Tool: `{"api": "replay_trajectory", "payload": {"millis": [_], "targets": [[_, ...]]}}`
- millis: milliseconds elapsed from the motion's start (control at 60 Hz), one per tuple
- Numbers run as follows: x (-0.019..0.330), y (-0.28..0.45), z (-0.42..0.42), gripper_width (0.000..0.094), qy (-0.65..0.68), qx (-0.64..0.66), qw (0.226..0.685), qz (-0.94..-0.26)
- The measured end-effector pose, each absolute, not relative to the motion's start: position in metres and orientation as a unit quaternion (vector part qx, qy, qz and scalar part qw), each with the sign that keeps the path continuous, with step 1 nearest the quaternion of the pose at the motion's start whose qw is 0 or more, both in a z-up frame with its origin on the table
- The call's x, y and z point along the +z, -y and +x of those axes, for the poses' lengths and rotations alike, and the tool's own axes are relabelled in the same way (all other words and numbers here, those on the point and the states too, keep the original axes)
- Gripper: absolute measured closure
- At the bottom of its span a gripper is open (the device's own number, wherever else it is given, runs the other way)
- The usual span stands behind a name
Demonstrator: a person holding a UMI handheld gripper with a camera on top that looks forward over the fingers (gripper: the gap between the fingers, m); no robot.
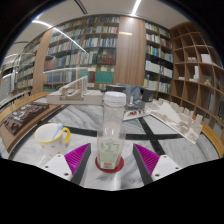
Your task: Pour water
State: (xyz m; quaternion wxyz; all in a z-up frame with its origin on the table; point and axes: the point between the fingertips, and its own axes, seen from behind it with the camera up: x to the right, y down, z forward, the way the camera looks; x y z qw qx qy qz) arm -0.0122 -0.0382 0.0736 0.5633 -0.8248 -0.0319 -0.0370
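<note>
A clear plastic bottle [113,128] with a white cap stands upright on a round red coaster [110,170] on the white table [175,150]. It holds clear liquid. My gripper [111,152] is open, and the bottle stands between the two fingers with a gap at each side. The magenta pads [78,157] flank the bottle's base without touching it. Off to the left, beyond the left finger, a pale cup with a yellow handle [48,133] sits on the table.
Black lines cross the table top behind the bottle. White objects [186,124] lie on the table to the right and a white frame [75,92] stands further back on the left. Bookshelves [95,45] fill the far wall and the right side.
</note>
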Motion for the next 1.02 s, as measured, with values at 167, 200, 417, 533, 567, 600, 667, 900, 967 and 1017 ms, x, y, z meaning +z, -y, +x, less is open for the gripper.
{"api": "replay_trajectory", "payload": {"millis": [167, 200, 417, 533, 567, 600, 667, 900, 967, 1017], "targets": [[0.098, 0.11, -0.013, 0.0083, 0.03, -0.059, 0.554, -0.83], [0.104, 0.126, -0.014, 0.0084, 0.028, -0.059, 0.553, -0.83], [0.145, 0.235, -0.021, 0.0085, 0.011, -0.06, 0.558, -0.828], [0.153, 0.282, -0.033, 0.0087, 0.005, -0.047, 0.556, -0.83], [0.154, 0.294, -0.038, 0.0086, 0.0, -0.039, 0.554, -0.831], [0.155, 0.305, -0.042, 0.0086, -0.001, -0.032, 0.554, -0.832], [0.155, 0.325, -0.048, 0.0086, 0.006, -0.031, 0.553, -0.833], [0.162, 0.362, -0.05, 0.0085, 0.005, -0.029, 0.556, -0.831], [0.166, 0.366, -0.048, 0.0085, 0.008, -0.034, 0.562, -0.827], [0.169, 0.367, -0.045, 0.0083, 0.007, -0.037, 0.565, -0.824]]}}
